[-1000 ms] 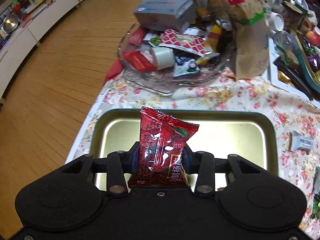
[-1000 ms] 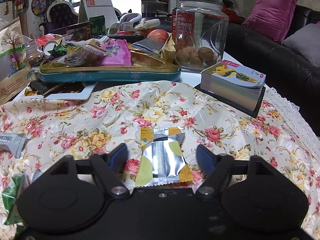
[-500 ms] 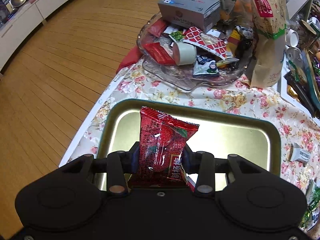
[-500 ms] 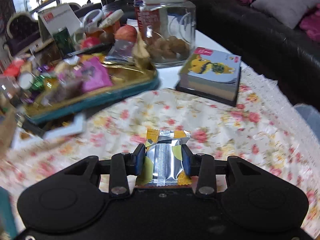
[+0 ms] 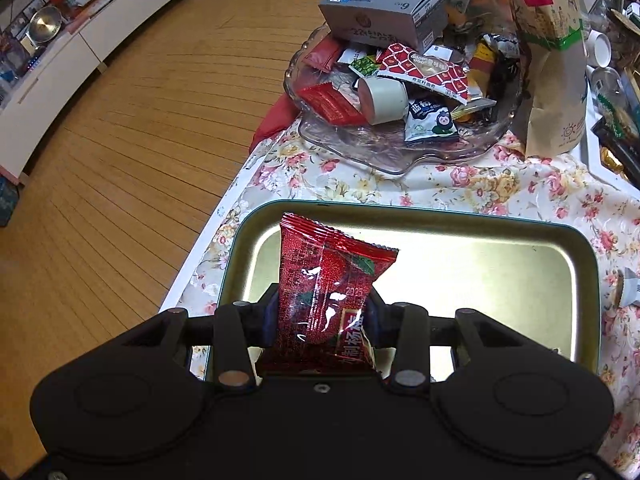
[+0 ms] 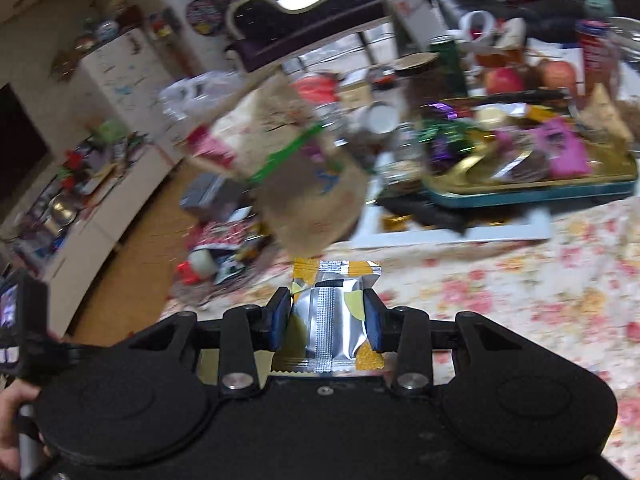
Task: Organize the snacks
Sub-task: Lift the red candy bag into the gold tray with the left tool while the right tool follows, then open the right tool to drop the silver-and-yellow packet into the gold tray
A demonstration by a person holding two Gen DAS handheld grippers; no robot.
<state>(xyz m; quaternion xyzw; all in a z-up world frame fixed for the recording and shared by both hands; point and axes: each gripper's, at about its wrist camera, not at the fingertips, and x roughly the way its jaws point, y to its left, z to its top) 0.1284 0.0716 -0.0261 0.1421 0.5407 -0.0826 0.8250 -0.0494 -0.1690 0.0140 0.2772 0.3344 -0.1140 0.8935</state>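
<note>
A red snack packet [image 5: 332, 292] is clamped upright between the fingers of the left gripper [image 5: 323, 312], just as it was a second ago; it is held above the near left part of a metal tray [image 5: 480, 232] whose bottom lies bare. Compared with the earlier left wrist views, the tray is seen from slightly farther back and to the left, with more of the wooden floor [image 5: 120, 160] in view. Beyond the tray, on the floral tablecloth [image 5: 500, 184], a glass dish [image 5: 360, 144] heaped with wrapped snacks is seen, with a grey box [image 5: 384, 12] on top and a brown paper bag [image 5: 556, 80] beside it.

In the right wrist view, a silver and yellow packet [image 6: 334, 316] is pinched between the blue pads [image 6: 280, 318] of the right gripper [image 6: 326, 318]. A second ago that packet lay on the cloth between parted fingers; half a second ago it had been gripped. The packet is now held clear of the cloth, and the view has been swung leftward, so the paper bag [image 6: 304, 176] and a teal-rimmed tin of sweets [image 6: 532, 192] are shown heavily blurred.
</note>
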